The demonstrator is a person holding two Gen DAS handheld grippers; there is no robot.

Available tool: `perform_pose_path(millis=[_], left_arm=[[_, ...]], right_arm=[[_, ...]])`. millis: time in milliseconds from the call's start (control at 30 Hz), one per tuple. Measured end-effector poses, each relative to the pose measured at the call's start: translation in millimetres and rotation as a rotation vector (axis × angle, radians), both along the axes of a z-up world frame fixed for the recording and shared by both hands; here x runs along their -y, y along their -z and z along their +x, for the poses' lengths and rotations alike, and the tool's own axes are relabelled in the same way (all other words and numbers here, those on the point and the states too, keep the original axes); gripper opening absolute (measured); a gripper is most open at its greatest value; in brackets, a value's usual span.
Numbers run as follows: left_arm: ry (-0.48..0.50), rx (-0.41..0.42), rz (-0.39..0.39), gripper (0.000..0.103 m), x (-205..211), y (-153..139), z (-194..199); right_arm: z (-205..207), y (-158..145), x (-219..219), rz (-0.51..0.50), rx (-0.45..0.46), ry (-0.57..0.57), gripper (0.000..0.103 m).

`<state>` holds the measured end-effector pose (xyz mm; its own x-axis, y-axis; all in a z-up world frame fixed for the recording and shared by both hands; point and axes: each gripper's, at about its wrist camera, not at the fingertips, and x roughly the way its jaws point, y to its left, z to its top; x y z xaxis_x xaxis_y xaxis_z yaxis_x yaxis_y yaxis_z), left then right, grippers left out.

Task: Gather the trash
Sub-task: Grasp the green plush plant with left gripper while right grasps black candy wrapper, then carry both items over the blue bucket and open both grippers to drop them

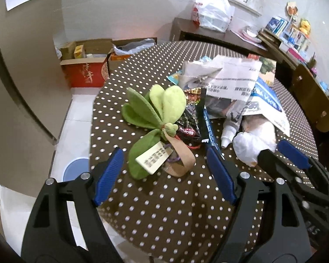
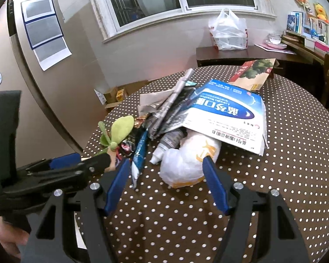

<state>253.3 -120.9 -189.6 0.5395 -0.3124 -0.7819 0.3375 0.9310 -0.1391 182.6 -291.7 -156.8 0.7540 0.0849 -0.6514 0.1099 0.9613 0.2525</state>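
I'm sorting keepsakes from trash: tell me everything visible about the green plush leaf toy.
The green plush leaf toy lies flat on the polka-dot tablecloth, left of the rubbish pile. Several soft, felt-like leaves fan out from a small knot. A white printed tag and a tan ribbon loop are attached. It overlaps a dark snack wrapper. No claw touches it.

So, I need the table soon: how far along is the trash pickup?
Barely started. Nothing looks collected: wrappers, papers and a tube still lie on the table. In hand: nothing; the left gripper is open over the green plush, the right gripper open around the white bag, not gripping. The whole pile is left.
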Motion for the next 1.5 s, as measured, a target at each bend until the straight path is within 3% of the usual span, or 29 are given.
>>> perform_pose_path(millis=[200,233,267,333,433,733,800,967,1233,1500], left_arm=[[0.007,-0.035,0.014,0.052,8.2,13.3,19.8],[0.007,-0.029,0.016,0.045,7.6,13.2,21.4],[0.011,-0.024,0.016,0.030,7.1,12.9,23.2],[0.017,-0.033,-0.007,0.014,2.7,12.6,26.7],[-0.003,-0.017,-0.040,0.008,-8.0,8.1,27.1],[-0.074,0.090,-0.156,0.006,-52.3,-27.8,14.8],[-0.097,0.112,-0.175,0.006,-61.5,-33.4,16.7],[-0.157,0.156,-0.199,0.006,-84.4,-41.9,22.4],[-0.213,0.171,-0.190,0.006,-109.8,-37.3,36.0],[-0.217,0.147,-0.202,0.006,-121.4,-28.1,40.2]], right_arm=[[5.8,0.9,0.8,0.004,-0.007,-0.011,0.067],[6.5,0.9,0.0,0.004,-0.006,-0.014,0.067],[7.3,0.6,-1.0,0.004,-0.007,-0.018,0.067],[9.0,-0.8,-3.4,0.010,-0.006,-0.028,0.067],[11.2,-5.2,-10.9,0.012,-0.001,-0.050,0.067],[25.2,-19.7,-36.2,0.030,0.017,-0.111,0.067],[35.7,-20.8,-41.4,0.044,0.014,-0.124,0.060],[67.5,-17.3,-54.6,0.043,-0.010,-0.138,0.057],[119.7,11.9,-75.7,-0.095,-0.126,-0.083,0.054],[138.3,26.9,-85.8,-0.200,-0.169,-0.078,0.040]])
